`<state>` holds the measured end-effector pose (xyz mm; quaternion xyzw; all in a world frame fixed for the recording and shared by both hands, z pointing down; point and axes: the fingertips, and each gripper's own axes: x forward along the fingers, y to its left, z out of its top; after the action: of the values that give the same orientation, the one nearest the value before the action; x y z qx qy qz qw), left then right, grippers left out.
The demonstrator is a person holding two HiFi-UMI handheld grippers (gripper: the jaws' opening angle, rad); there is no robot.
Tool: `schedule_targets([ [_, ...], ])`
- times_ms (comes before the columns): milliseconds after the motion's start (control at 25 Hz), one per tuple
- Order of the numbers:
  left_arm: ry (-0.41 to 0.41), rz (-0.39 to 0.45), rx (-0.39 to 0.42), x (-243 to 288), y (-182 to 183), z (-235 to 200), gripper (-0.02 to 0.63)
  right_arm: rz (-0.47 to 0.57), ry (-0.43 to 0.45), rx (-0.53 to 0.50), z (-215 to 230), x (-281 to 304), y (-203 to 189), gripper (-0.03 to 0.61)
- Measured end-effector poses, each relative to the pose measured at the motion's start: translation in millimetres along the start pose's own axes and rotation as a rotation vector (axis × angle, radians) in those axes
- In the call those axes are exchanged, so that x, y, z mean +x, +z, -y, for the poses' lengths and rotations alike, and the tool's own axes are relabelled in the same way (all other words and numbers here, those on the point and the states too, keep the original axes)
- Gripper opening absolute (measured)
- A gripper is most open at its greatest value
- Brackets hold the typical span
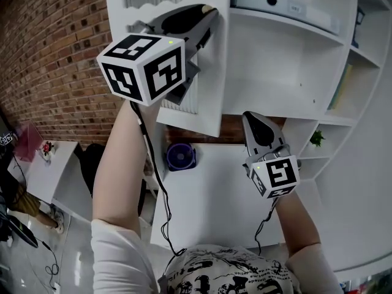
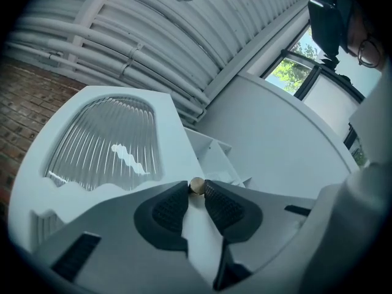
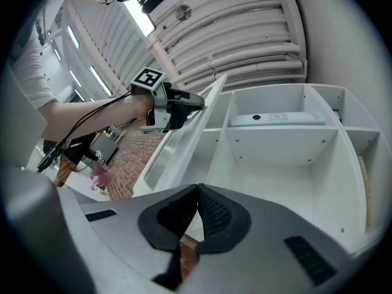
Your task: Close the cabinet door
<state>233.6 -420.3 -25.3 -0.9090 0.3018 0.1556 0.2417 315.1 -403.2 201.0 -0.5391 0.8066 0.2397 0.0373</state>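
Cabinet door point(image 1: 211, 87), a flat white panel with an arched pane of ribbed glass above a wavy lower edge, stands swung out from the white cabinet point(image 1: 288, 66), at 12 o'clock in the head view. The cabinet's shelves are smooth and square-cut, and a rough brick wall point(image 1: 55, 54) fills 9 o'clock. The left arm is stretched up and forward, and the left gripper point(image 1: 207, 12) points upward with its marker cube point(image 1: 144, 66) toward the camera. Its dark, ribbed fingers point(image 2: 168, 208) are clenched on a small round brass knob point(image 2: 196, 186) at the door's edge, which only the left gripper view shows. The right gripper point(image 1: 254, 118) is raised lower, at 4 o'clock, above the white table point(image 1: 208, 201). Its fingers point(image 3: 214, 216) are pressed together at the tips with nothing between them. Only the right gripper view shows the door edge-on at 11 o'clock beside the open compartments.
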Motion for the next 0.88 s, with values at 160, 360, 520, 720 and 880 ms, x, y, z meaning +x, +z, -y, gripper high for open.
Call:
schedule_targets([
  [160,0.040,-0.020,0.022,11.2,-6.5,-3.9,0.097,0.000,0.005,0.006,9.4,5.8,-4.7,0.015],
  [360,0.113,-0.046,0.047,24.9,-17.8,-10.5,0.097,0.012,-0.003,0.012,18.3,10.0,-8.4,0.015],
  [520,0.168,-0.056,0.068,34.6,-22.0,-15.8,0.095,0.017,-0.013,0.029,28.9,12.2,-10.1,0.015],
  [720,0.234,-0.071,0.079,45.5,-28.9,-21.3,0.094,0.012,-0.007,0.054,35.9,14.4,-21.6,0.015],
  [880,0.287,-0.090,0.090,54.8,-35.9,-26.4,0.094,-0.001,0.001,0.075,40.6,14.2,-34.4,0.015],
])
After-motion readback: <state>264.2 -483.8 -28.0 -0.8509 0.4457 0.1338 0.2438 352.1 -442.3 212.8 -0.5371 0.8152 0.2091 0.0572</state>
